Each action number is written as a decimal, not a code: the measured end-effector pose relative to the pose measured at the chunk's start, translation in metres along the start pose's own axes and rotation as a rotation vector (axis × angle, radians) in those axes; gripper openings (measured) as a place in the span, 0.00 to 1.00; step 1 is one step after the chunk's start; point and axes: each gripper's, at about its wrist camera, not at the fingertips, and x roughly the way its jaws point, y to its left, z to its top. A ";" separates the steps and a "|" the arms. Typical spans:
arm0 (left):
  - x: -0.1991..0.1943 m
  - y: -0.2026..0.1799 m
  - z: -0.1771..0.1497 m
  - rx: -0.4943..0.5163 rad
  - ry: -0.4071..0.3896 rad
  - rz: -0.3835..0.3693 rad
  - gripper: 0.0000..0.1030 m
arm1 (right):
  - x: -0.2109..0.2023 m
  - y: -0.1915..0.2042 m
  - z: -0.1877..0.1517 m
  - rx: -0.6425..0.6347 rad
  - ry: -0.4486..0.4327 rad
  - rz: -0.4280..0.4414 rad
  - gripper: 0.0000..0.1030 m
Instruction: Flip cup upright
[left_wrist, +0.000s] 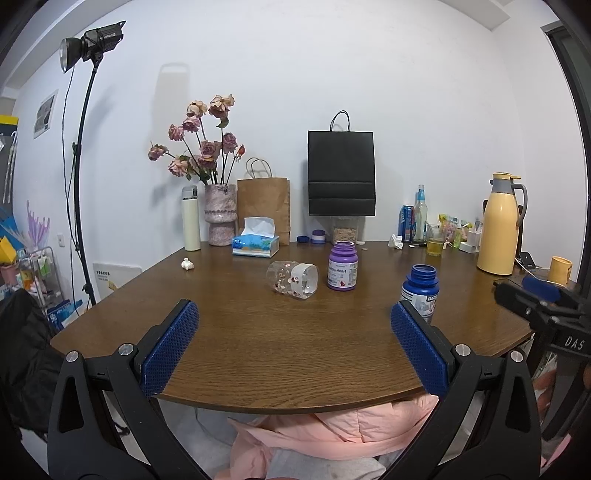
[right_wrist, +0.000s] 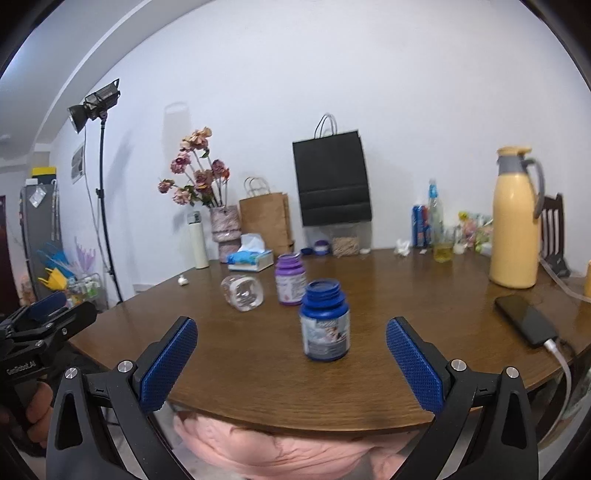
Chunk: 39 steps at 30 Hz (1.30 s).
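A clear glass cup (left_wrist: 292, 278) with a small red pattern lies on its side on the brown table (left_wrist: 258, 343), mouth toward the right front. It also shows in the right wrist view (right_wrist: 243, 292). My left gripper (left_wrist: 294, 325) is open and empty above the table's front edge, well short of the cup. My right gripper (right_wrist: 291, 343) is open and empty near the front edge, with the blue bottle (right_wrist: 325, 321) just ahead between its fingers. The right gripper also appears at the right edge of the left wrist view (left_wrist: 535, 291).
A purple bottle (left_wrist: 342, 266) stands right of the cup and the blue bottle (left_wrist: 421, 291) nearer the front right. A tissue box (left_wrist: 255, 242), flower vase (left_wrist: 220, 214), paper bags, a yellow jug (left_wrist: 496, 225) and small items line the back. A phone (right_wrist: 526, 319) lies at right.
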 end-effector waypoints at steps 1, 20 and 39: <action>0.000 0.000 0.000 0.001 -0.001 0.001 1.00 | 0.002 -0.001 -0.001 0.011 0.016 0.017 1.00; 0.000 0.003 0.001 0.002 -0.008 0.005 1.00 | 0.003 0.004 -0.005 0.013 0.059 0.001 1.00; 0.038 -0.002 0.011 0.003 0.024 -0.033 1.00 | 0.020 -0.011 0.008 0.019 -0.017 -0.008 1.00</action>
